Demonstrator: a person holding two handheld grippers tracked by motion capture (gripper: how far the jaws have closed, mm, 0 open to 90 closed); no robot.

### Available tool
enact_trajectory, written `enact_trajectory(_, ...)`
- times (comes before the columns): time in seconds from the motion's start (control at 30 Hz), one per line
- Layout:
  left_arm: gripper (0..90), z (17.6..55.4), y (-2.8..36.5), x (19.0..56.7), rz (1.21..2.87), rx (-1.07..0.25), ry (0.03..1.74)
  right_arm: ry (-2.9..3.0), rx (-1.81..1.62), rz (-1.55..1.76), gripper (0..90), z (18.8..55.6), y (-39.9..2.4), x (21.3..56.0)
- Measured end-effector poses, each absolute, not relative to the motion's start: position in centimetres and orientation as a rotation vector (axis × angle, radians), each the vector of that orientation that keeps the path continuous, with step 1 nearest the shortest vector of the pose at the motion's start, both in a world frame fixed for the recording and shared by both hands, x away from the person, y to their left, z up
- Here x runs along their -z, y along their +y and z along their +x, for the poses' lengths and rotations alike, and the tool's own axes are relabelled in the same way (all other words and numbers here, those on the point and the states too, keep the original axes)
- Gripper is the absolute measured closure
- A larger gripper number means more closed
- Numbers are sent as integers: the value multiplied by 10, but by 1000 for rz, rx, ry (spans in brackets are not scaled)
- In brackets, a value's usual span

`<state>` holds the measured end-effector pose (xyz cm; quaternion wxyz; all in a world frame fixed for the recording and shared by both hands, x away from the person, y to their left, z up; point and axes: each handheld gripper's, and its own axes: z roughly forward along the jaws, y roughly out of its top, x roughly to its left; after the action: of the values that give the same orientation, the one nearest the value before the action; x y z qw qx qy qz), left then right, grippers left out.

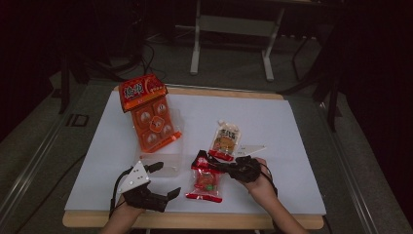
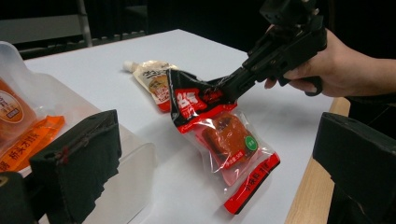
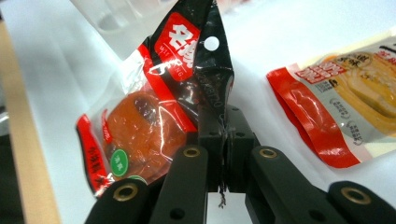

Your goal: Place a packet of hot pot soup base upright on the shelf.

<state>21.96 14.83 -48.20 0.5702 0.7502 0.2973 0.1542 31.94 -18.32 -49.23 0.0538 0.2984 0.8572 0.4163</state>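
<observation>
The right claw (image 1: pixel 212 163) is closed on the black top edge of the red snack pack (image 1: pixel 204 183), low in the middle of the frame on the desk (image 1: pixel 292 146), its long axis toward the near edge, while the left claw (image 1: pixel 163 179), open and empty, is just to its left.

Your desk (image 1: pixel 272 126), wood-edged under a white sheet, carries an orange snack box (image 1: pixel 152 119) in a clear tray at back left, a spouted sauce pouch (image 1: pixel 225 140) mid-right, and a red-and-clear snack packet (image 1: pixel 204 183) near you.
</observation>
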Motion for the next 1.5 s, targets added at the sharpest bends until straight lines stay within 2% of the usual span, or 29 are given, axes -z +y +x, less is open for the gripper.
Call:
enact_trajectory(0.97, 19, 217, 139, 474, 1761, -341, 628, 2455, -1464, 804, 895, 285, -218, 432)
enact_trajectory(1.5, 19, 227, 119, 453, 1783, -307, 552, 2444, -1507, 766, 894, 266, -227, 421)
